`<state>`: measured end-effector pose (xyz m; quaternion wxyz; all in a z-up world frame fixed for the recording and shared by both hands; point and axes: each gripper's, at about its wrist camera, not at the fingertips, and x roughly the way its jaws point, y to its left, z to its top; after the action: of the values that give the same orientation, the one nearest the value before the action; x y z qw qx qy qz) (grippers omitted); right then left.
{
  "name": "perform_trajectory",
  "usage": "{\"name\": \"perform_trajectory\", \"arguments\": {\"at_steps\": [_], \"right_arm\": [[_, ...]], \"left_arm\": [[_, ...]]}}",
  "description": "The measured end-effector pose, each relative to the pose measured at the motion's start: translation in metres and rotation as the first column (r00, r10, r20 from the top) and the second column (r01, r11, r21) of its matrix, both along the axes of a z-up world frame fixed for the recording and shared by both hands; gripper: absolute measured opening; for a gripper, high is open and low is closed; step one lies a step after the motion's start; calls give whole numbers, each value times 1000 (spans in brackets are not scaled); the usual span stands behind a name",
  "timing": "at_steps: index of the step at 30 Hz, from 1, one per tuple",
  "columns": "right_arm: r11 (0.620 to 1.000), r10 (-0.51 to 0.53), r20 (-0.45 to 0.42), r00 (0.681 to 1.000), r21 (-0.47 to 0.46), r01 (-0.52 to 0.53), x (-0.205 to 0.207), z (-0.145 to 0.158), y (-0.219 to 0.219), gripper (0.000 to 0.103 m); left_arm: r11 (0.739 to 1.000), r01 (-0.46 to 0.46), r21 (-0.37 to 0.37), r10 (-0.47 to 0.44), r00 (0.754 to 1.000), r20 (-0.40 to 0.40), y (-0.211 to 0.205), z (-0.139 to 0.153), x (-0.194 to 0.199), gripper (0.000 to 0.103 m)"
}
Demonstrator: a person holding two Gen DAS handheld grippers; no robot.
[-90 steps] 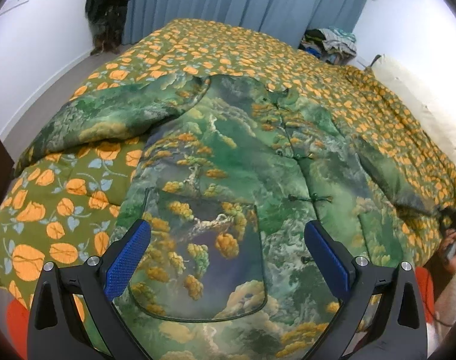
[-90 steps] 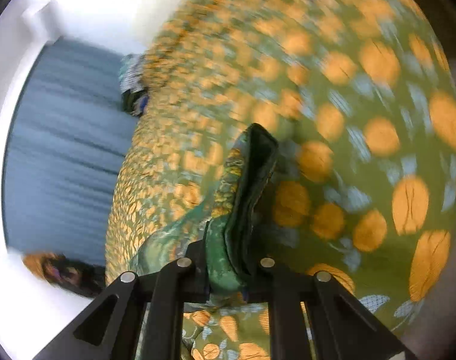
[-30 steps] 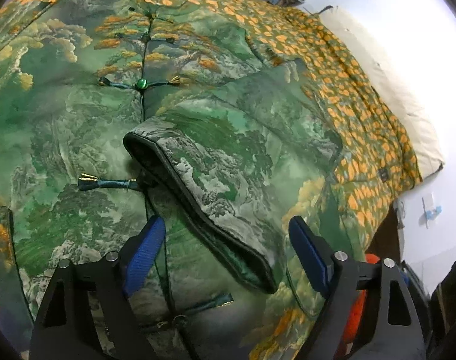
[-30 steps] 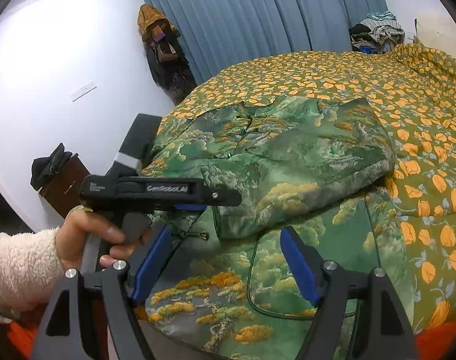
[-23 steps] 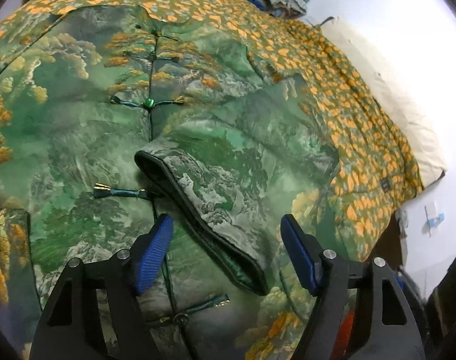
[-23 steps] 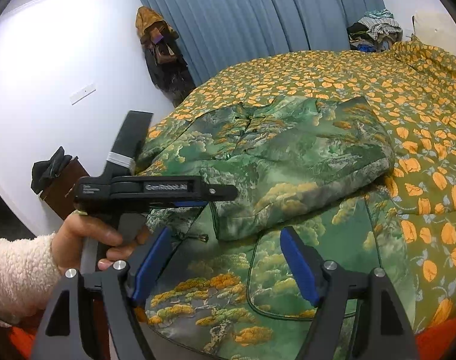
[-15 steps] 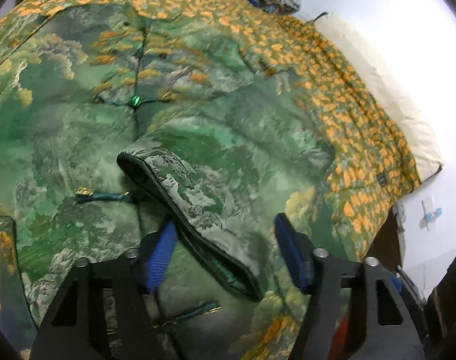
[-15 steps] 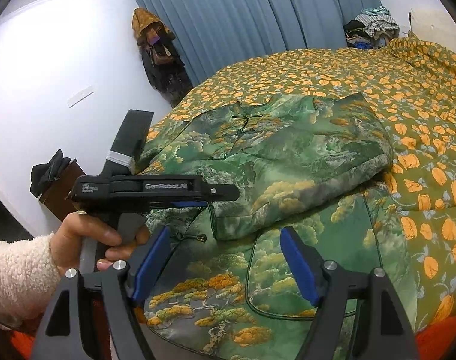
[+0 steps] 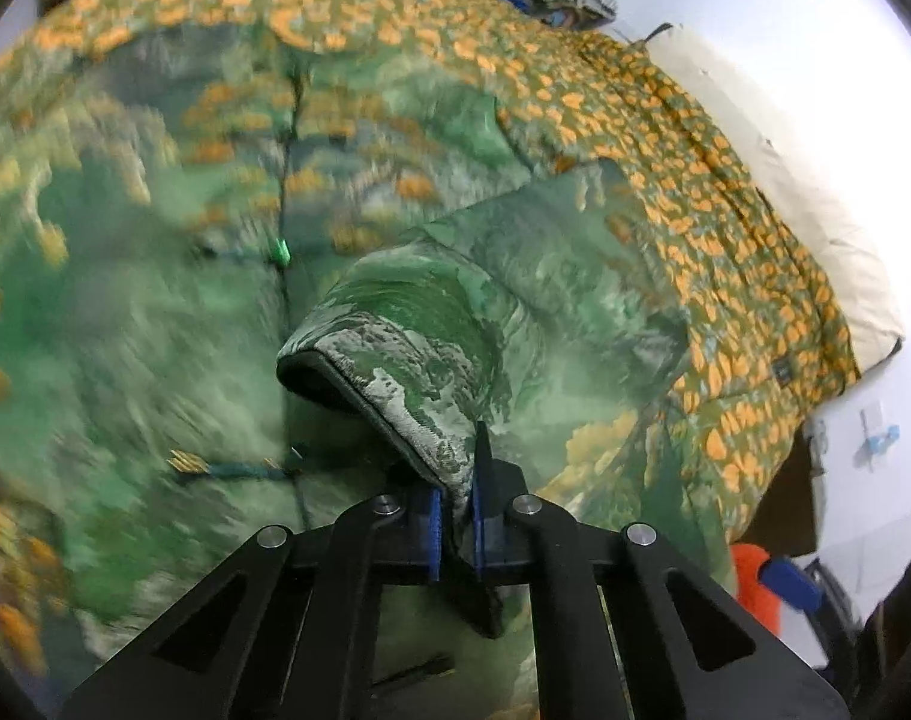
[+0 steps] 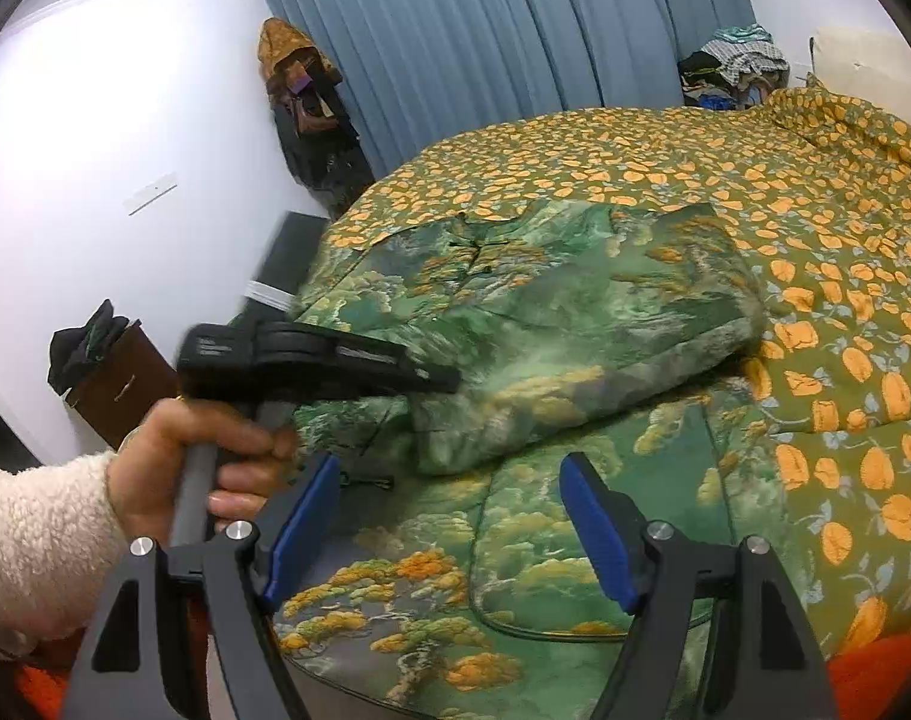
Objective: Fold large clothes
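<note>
A green landscape-print padded jacket (image 10: 575,312) lies front-up on the bed, its right sleeve folded across the chest. In the left wrist view my left gripper (image 9: 453,504) is closing on that sleeve's dark-edged cuff (image 9: 407,372), and the blue pads (image 9: 434,534) press the fabric, which stands lifted a little off the jacket front (image 9: 155,300). The right wrist view shows the same gripper body (image 10: 311,360), held by a hand (image 10: 173,468) in a fleece sleeve. My right gripper (image 10: 449,480) hangs open above the jacket's lower front panel (image 10: 545,570), with nothing between its fingers.
The bed carries a green quilt with orange leaves (image 10: 815,228). A cream pillow (image 9: 803,180) lies along its right side. A clothes pile (image 10: 737,66) sits by the blue curtain (image 10: 485,42). A brown cabinet (image 10: 125,384) stands at the left wall.
The left gripper went from wide open around the sleeve cuff to shut on it, and has raised the cuff slightly. The right gripper has stayed open in place.
</note>
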<state>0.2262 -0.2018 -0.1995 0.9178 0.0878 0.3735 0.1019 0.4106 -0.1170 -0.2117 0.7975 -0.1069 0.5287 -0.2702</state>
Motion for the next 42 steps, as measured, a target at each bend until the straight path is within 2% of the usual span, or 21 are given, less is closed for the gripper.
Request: {"name": "perform_trajectory", "arguments": {"at_steps": [4,7,11,15,16,18,20,24,28,32,35,38,42], "right_arm": [[999,-18,16,1000,-44,19,18,18,-23,77],[993,-43,29,999,-110,46,46,32,-43,77],[984,-61,8,998,-170,61,99,34,-69,77],[983,-98,-49,994,-163,89,162,16,-94,74],[980,-104,-64,992,-178,92,180,9,-98,69],[976,-97,-104,990,-206,74,205,-2,-99,33],[976,-91,-137,986,-209,61,229,-12,-98,21],[981,-73,-216,974,-190,31,259,-34,-87,21],[967,-90,-331,939,-253,4,275,-77,-76,20],[968,-100,-372,923,-252,3,280,-99,-77,19],[966,-101,-373,922,-257,2,280,-98,-77,19],[971,-94,-351,932,-241,7,286,-81,-80,20],[966,-118,-252,961,-252,52,305,-52,-85,21]], "left_arm": [[999,-21,40,18,997,73,25,26,34,5],[996,-58,69,52,995,89,44,32,67,4],[984,-119,133,107,990,94,67,21,115,5],[974,-165,157,155,985,73,82,0,145,5],[973,-170,157,161,985,68,83,-3,147,5],[971,-180,155,174,983,52,87,-10,153,5],[969,-181,166,174,983,59,88,-11,161,5],[958,-170,231,157,985,76,85,-14,172,5],[952,-167,258,158,986,52,85,-29,177,6],[946,-150,288,137,988,64,81,-37,175,6],[946,-152,287,141,988,58,82,-40,176,6],[946,-148,287,138,989,55,82,-37,178,7],[944,-136,302,126,991,52,81,-40,181,8]]}}
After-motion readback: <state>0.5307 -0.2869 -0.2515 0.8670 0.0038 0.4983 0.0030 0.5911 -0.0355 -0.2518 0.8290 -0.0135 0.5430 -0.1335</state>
